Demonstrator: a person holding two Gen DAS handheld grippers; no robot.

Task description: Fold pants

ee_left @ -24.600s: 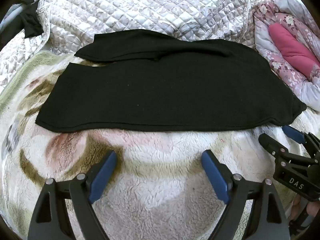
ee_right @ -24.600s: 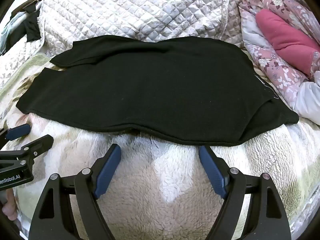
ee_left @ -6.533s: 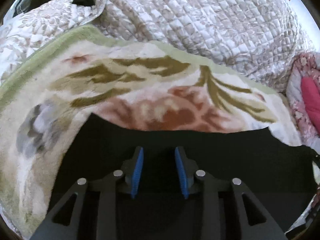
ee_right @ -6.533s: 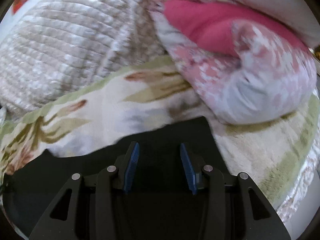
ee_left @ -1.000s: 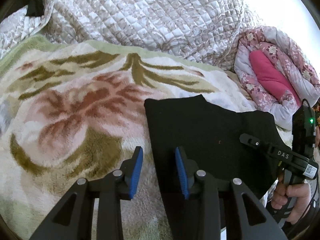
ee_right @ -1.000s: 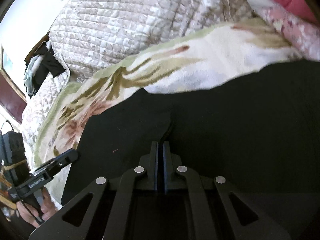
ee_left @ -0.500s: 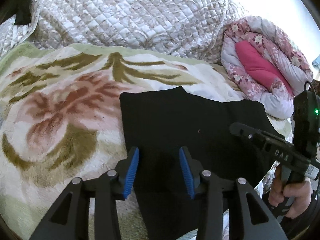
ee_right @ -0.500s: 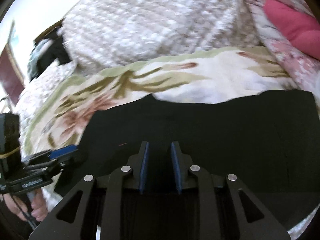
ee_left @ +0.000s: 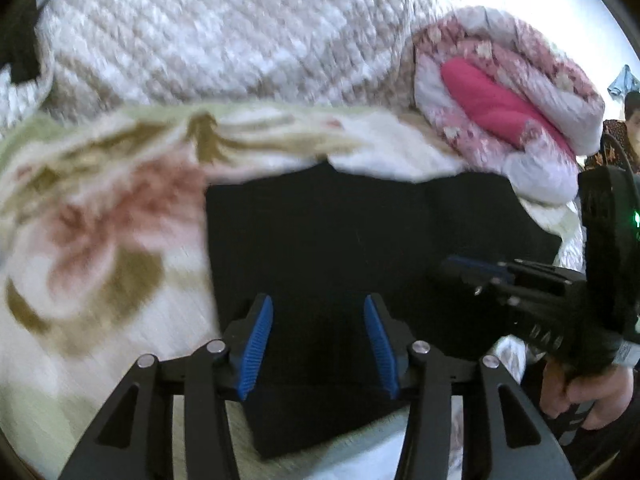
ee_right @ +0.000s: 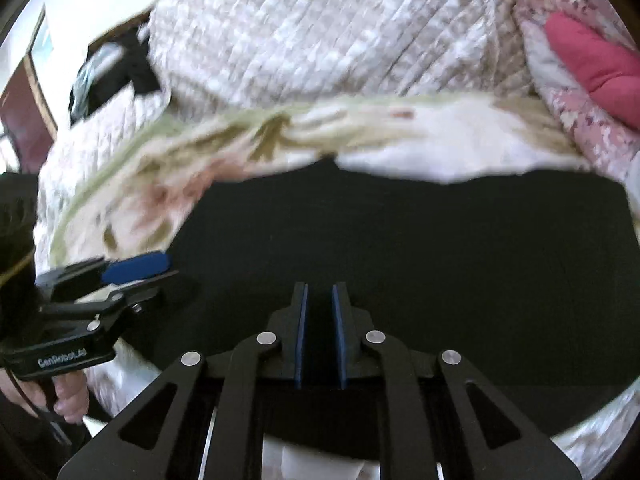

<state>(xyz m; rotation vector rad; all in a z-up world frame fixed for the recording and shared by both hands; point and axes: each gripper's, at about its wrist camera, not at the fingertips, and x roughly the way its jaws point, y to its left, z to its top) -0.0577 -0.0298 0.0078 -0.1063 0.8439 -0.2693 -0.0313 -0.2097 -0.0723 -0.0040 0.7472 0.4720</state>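
Over folded black pants (ee_right: 420,248), left gripper (ee_left: 318,334) opening, "GenRobot.AI" label (blurry), right gripper (ee_right: 319,334) closing, both empty.

Matt black knit pants (ee_left: 360,240), fluffy fleece blanket (ee_left: 100,220), quilted cloth bedspread (ee_right: 340,40), ribbed blue pads (ee_left: 256,340)

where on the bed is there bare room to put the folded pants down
Bare floral blanket lies free left of the black pants, up to the quilted cover. A thin strip stays free behind the pants. The right is crowded by the pink bundle and the right gripper.
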